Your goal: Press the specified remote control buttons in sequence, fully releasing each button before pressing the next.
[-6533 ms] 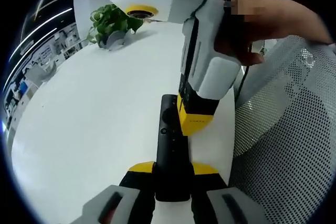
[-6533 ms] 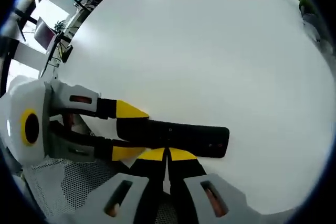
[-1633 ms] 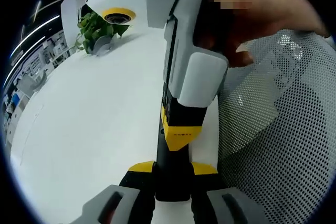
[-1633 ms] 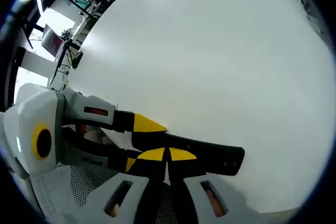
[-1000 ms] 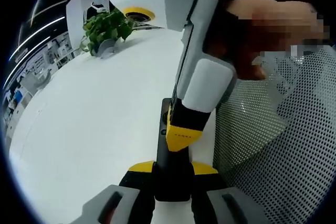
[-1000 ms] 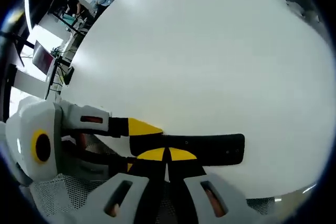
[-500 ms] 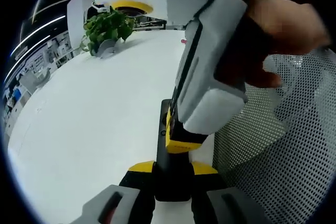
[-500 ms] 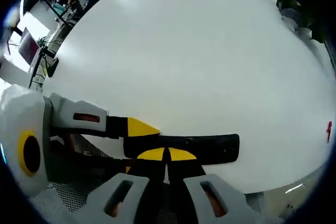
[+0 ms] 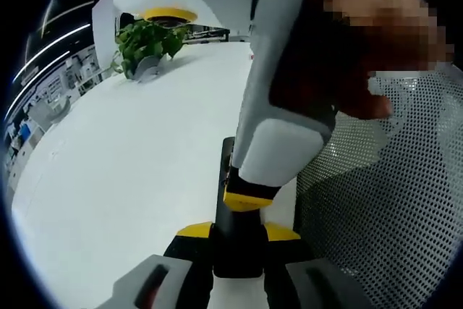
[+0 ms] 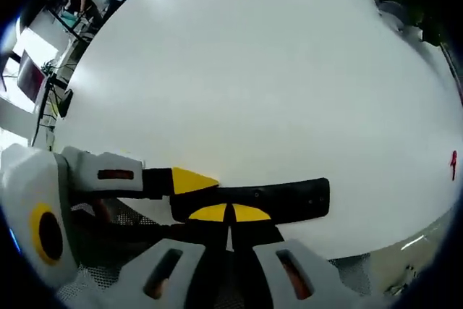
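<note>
1. Left hand-held gripper (image 9: 237, 235) clamps the black remote (image 9: 233, 240) above the white worktop (image 9: 123, 164); the right one's yellow tips rest on its face.
2. Right hand-held gripper (image 10: 230, 214), jaws together, presses the remote (image 10: 275, 198) near the worktop (image 10: 275, 70) edge.

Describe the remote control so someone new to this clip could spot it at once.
Start from the big white table and go to its edge beside the mesh chair. The remote control is the slim black bar held there by the left gripper, with the right gripper shut and tipped onto it. Nothing else on the table is black.
</note>
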The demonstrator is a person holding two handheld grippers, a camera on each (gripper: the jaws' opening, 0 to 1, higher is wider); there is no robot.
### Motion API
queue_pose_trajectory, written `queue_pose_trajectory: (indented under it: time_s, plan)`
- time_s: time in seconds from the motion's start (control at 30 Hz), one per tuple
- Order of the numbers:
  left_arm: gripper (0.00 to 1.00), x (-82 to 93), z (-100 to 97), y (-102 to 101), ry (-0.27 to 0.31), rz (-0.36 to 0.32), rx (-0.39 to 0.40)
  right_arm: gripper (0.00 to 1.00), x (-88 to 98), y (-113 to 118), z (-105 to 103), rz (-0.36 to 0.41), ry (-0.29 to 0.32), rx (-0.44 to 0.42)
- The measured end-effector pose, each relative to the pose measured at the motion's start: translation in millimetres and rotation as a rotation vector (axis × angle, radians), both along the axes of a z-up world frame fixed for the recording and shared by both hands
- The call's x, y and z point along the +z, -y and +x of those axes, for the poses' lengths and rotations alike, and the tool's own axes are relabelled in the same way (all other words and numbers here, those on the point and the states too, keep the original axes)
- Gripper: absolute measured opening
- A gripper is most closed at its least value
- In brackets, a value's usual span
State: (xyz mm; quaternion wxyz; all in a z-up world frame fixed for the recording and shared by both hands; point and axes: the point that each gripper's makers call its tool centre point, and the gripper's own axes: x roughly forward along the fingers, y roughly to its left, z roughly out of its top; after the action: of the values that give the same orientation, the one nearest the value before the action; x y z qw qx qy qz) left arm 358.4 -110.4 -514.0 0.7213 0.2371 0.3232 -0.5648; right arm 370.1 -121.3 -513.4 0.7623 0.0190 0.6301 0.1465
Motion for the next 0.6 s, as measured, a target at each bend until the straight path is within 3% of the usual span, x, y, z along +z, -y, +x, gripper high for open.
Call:
queue_pose_trajectory:
  time_s: [0.13, 0.23, 0.33, 0.5, 0.57, 0.6]
  plan:
    - [0.25, 0.4, 0.0, 0.1, 0.006, 0.004, -0.005, 0.0, 0.6, 0.8, -0.3, 0.043, 0.0, -0.01]
    - [0.25, -0.6, 0.9, 0.5, -0.003, 0.001, 0.009, 0.0, 1.2, -1.0, -2.2, 0.087, -0.047, -0.05]
    - [0.25, 0.1, 1.7, -0.5, -0.008, -0.024, 0.018, 0.0, 0.7, 0.9, -0.9, 0.123, -0.054, -0.081]
    - [0.25, -0.4, 1.6, 1.4, -0.02, -0.02, 0.015, 0.0, 1.9, 1.9, -1.4, 0.235, 0.017, -0.151]
    - [0.25, -0.7, 1.4, 1.4, -0.016, -0.018, 0.012, 0.0, 1.7, 1.4, -3.2, 0.27, -0.075, -0.225]
    - [0.25, -0.9, 1.6, 1.5, -0.014, -0.018, 0.01, 0.0, 0.8, 2.7, -1.1, 0.271, -0.075, -0.209]
